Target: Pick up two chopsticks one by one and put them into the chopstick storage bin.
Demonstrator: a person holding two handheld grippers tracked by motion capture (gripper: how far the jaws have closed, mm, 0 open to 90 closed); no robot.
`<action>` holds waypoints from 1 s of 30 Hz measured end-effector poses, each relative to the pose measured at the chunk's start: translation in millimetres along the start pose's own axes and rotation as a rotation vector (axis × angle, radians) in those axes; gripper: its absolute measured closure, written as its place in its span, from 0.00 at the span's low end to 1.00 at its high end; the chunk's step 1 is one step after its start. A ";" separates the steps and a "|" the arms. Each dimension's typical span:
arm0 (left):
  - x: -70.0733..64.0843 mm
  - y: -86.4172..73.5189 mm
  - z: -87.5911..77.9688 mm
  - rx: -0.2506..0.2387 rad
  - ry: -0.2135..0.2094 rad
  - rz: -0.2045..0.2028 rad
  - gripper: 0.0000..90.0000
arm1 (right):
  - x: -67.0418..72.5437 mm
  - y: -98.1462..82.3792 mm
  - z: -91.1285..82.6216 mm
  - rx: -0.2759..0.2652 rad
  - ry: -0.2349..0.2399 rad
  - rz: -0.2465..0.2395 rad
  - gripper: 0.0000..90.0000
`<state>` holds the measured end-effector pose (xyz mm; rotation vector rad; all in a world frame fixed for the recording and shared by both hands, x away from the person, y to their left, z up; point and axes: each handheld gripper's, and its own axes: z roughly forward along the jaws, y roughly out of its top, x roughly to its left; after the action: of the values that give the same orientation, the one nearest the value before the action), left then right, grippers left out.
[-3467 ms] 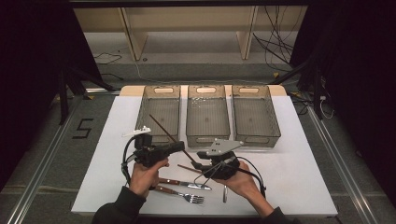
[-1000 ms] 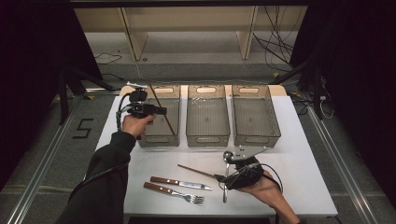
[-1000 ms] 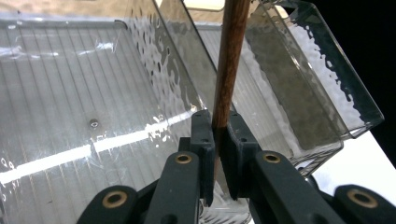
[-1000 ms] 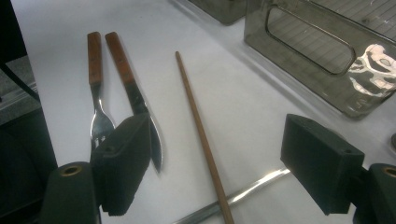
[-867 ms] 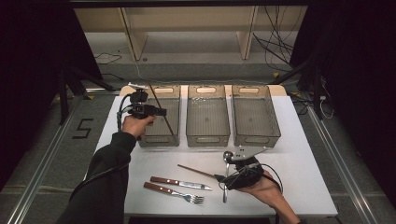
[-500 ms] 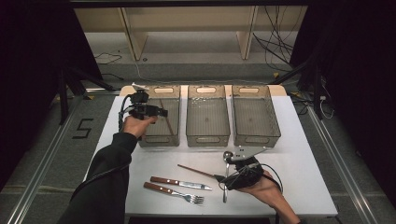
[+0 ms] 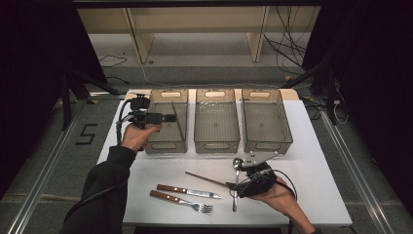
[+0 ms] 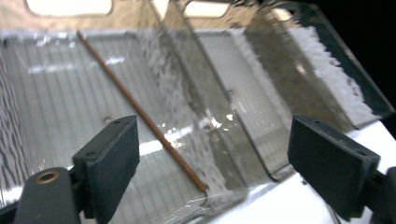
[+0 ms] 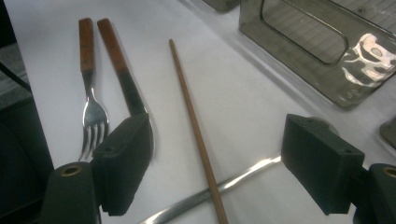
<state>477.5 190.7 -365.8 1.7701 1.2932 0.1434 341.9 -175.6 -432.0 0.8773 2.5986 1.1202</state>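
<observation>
My left gripper [image 7: 168, 118] [image 8: 215, 140] hovers over the left clear bin [image 7: 158, 146] [image 8: 56, 84]. Its jaws have just been opening and stand open with nothing between them. A brown chopstick [image 7: 178, 126] [image 8: 140, 112] lies slanted on that bin's floor below. My right gripper [image 7: 234, 187] [image 9: 215, 158] rests low at the table's front, open. A second chopstick [image 7: 207, 179] [image 9: 196, 135] and a metal spoon [image 7: 235, 185] [image 9: 210, 191] lie on the table between its jaws, untouched.
A wooden-handled fork [image 7: 182, 201] [image 9: 91, 112] and knife [image 7: 187, 191] [image 9: 123, 79] lie side by side at the front left of the white table [image 7: 311, 161]. The middle bin [image 7: 216, 144] and right bin [image 7: 267, 141] stand beyond them.
My left gripper went from the table's front to the left bin, then drew back slightly with its jaws opening. A chopstick now lies in that bin. The right gripper stayed put.
</observation>
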 end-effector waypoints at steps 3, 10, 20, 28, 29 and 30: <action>-5.1 -5.7 -8.8 -0.028 -0.025 0.021 0.18 | -0.4 0.5 -0.8 0.024 -0.005 -0.008 0.28; -18.7 -39.2 -35.3 -0.093 -0.105 0.098 0.18 | -3.2 0.6 -0.4 0.096 -0.020 -0.017 0.29; -27.8 -76.2 -47.2 -0.116 -0.146 0.148 0.18 | -5.7 0.7 4.0 0.240 -0.036 -0.062 0.34; -30.2 -91.8 -47.9 -0.124 -0.146 0.158 0.18 | -6.6 -1.9 8.0 0.312 -0.027 -0.075 0.43; -30.0 -95.1 -47.5 -0.129 -0.146 0.154 0.18 | -6.6 -2.0 7.9 0.326 -0.023 -0.075 0.45; -29.9 -98.5 -46.7 -0.130 -0.148 0.154 0.18 | -6.6 -2.4 8.4 0.332 -0.019 -0.081 0.46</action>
<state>369.2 197.9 -397.3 1.7341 1.0196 0.1755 349.3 -175.6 -440.0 0.8277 2.8232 0.6662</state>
